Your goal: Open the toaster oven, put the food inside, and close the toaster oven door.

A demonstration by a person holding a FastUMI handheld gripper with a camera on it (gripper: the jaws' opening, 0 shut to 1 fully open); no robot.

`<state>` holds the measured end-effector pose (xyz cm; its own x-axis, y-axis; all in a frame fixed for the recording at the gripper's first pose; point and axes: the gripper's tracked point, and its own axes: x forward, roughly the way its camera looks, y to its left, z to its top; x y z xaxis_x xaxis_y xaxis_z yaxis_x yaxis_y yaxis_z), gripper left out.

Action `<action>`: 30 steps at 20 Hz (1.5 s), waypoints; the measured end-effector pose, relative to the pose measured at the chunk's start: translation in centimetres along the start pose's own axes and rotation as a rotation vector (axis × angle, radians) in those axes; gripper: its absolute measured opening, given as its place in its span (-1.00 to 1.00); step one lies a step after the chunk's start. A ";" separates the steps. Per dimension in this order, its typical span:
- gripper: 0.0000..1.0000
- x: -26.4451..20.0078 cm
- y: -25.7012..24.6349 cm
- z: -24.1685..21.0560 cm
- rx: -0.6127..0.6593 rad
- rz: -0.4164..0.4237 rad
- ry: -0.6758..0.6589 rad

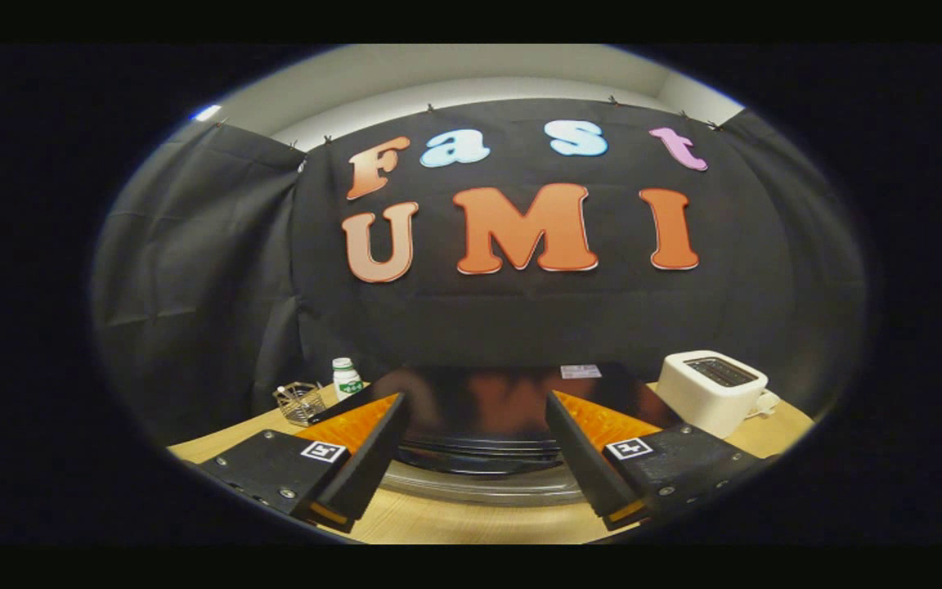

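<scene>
A: How is the tool [475, 458] set?

B: Level, pointing forward over the bench [471, 519], its fingers [356, 458] spread wide and holding nothing.

A: And the toaster oven [479, 409]?

B: Just ahead of the fingers, seen between them. Its glossy dark top faces the tool, with a curved metal edge along its near side. I cannot tell from here how the door stands.

A: What sits around the oven?

B: To its right, a white pop-up toaster [712, 388]. To its left, a small white bottle [346, 378] and a wire basket [299, 402], both near the back of the bench.
</scene>
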<state>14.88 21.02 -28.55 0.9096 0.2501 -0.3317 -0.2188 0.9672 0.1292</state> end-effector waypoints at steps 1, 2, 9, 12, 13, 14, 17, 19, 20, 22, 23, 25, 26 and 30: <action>0.99 0.5 0.3 -0.8 0.004 0.001 0.019; 1.00 0.9 0.5 -1.4 0.006 0.001 0.036; 0.94 1.3 -0.2 -3.2 -0.068 -0.042 0.051; 0.75 -0.3 0.5 -3.2 -0.061 -0.048 0.033; 0.71 -0.7 0.6 -3.8 -0.057 -0.041 0.044; 0.66 -1.6 1.0 -4.0 -0.023 -0.033 0.049; 0.56 -3.1 1.5 -4.4 -0.032 0.004 0.066; 0.55 -4.9 1.8 -5.3 -0.067 0.013 0.096; 0.55 -5.7 2.0 -5.8 -0.078 0.016 0.115; 0.54 -7.4 2.4 -7.0 -0.095 0.028 0.149; 0.54 -8.2 2.6 -7.8 -0.101 0.036 0.166; 0.54 -9.6 3.0 -9.4 -0.109 0.056 0.213; 0.54 -10.1 3.0 -10.1 -0.108 0.066 0.236; 0.54 -11.5 3.2 -12.5 -0.066 0.111 0.298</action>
<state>-0.70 21.85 -35.99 0.7380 0.3466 -0.5789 -0.3418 0.9318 0.1222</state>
